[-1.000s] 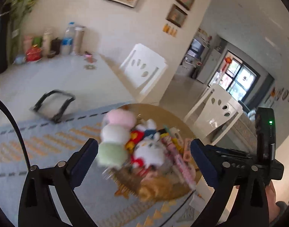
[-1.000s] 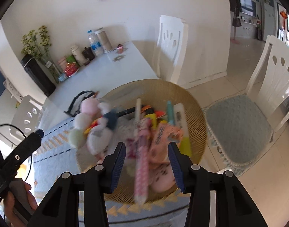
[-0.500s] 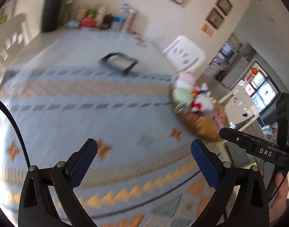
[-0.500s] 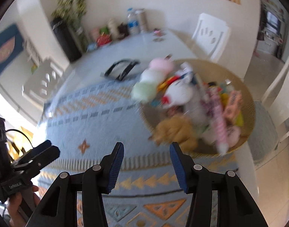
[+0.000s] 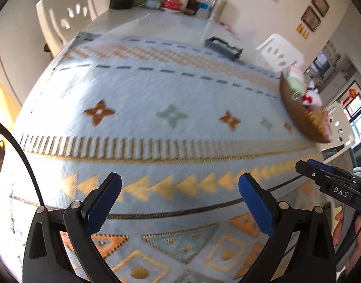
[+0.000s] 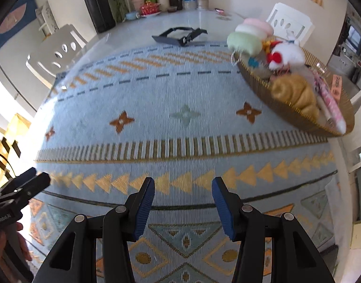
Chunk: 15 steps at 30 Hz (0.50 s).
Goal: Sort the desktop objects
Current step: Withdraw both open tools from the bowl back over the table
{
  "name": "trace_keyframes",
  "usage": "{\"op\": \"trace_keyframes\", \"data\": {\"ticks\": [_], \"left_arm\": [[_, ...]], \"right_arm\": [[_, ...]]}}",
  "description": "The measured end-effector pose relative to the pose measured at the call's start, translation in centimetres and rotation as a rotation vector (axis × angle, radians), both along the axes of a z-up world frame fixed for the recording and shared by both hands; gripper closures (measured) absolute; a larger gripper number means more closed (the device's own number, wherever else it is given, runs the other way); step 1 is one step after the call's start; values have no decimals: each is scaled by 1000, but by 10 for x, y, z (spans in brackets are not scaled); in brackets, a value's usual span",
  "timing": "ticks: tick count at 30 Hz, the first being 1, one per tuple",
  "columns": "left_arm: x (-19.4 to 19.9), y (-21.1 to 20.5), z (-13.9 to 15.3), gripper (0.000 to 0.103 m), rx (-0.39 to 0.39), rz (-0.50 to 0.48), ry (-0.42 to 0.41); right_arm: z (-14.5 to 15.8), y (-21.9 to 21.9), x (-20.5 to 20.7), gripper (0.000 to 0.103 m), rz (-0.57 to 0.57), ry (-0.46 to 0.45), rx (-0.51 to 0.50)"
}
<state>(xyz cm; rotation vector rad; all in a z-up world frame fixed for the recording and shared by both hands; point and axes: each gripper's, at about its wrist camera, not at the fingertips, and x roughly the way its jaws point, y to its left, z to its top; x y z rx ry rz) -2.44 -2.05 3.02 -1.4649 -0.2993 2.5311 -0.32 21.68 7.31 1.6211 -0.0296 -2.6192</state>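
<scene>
A round woven basket (image 6: 263,87) sits at the table's right edge, filled with plush toys (image 6: 245,41), a toy croissant (image 6: 296,94) and pink pens (image 6: 331,103). It shows far right in the left wrist view (image 5: 296,113). My left gripper (image 5: 179,185) is open and empty above the patterned blue cloth (image 5: 157,99). My right gripper (image 6: 182,188) is open and empty, well short of the basket. The right gripper shows at the left view's right edge (image 5: 322,172), and the left gripper at the right view's left edge (image 6: 27,181).
A dark open tray (image 6: 180,35) lies on the bare tabletop beyond the cloth. Bottles, jars and a black canister (image 6: 98,4) stand along the far wall. White chairs (image 6: 57,52) stand at the left and far right of the table.
Both grippers have pulled back from over the basket toward the near side of the table. The basket now lies far to the right, and the right gripper's jaws have widened.
</scene>
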Motion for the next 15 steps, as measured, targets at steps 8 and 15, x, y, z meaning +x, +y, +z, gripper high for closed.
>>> {"op": "trace_keyframes", "data": {"ticks": [8, 15], "left_arm": [[2, -5, -16, 3, -41, -4, 13], [8, -2, -22, 0, -83, -28, 53]], "right_arm": [[-21, 0, 10, 51, -26, 56, 59], [-37, 2, 17, 40, -36, 75, 92]]}}
